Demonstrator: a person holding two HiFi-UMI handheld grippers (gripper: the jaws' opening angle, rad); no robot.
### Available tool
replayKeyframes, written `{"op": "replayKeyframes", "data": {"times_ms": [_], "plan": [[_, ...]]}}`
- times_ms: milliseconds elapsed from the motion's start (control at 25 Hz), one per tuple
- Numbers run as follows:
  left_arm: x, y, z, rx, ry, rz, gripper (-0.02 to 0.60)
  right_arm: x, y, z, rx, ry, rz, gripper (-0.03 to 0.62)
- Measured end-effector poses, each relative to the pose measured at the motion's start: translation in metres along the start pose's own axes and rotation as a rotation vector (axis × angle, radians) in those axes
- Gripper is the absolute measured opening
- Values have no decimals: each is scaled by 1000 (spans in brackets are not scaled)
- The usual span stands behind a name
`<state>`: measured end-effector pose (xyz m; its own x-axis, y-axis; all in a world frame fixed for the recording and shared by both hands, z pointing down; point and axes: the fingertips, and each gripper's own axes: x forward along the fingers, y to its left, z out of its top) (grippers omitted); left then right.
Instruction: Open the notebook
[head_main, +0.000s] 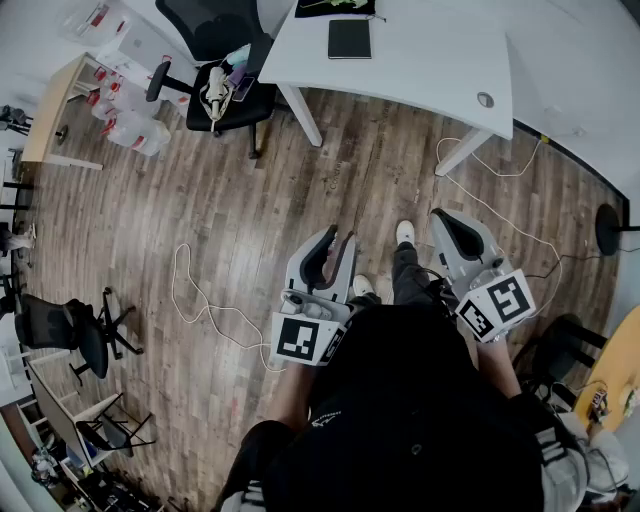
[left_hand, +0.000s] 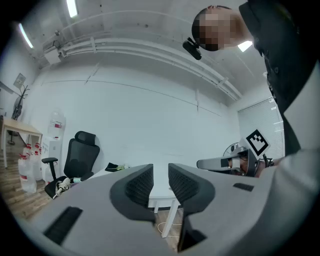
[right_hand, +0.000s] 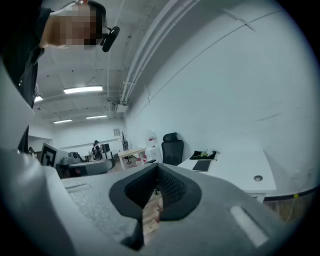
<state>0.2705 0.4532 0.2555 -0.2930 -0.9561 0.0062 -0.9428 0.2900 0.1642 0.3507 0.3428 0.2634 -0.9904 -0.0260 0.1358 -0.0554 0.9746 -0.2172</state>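
White table (head_main: 430, 60), well ahead of both grippers. On it lies the closed black notebook (head_main: 349, 39), straight ahead of my left gripper (head_main: 338, 237) and ahead-left of my right gripper (head_main: 440, 215); its long axis is unclear. Left jaws slightly apart, right jaws together, both empty.

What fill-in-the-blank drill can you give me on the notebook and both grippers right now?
1. The black notebook lies ____ on the white desk.
2. The left gripper has its jaws ____, with nothing between them.
3. The right gripper has its jaw tips ____, holding nothing.
4. In the head view, both grippers are over the wooden ____, away from the desk.

Missing words: closed; apart; together; floor
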Motion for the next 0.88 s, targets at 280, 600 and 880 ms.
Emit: {"op": "replayKeyframes", "data": {"times_ms": [280, 600, 880], "plan": [[-39, -16, 19, 6, -48, -10, 94, -30, 48, 5, -48, -11, 9, 5], [-50, -8, 14, -22, -42, 16, 94, -35, 53, -2, -39, 2, -7, 5], [-40, -1, 11, -32, -37, 34, 94, -19, 45, -2, -46, 17, 5, 5]]}}
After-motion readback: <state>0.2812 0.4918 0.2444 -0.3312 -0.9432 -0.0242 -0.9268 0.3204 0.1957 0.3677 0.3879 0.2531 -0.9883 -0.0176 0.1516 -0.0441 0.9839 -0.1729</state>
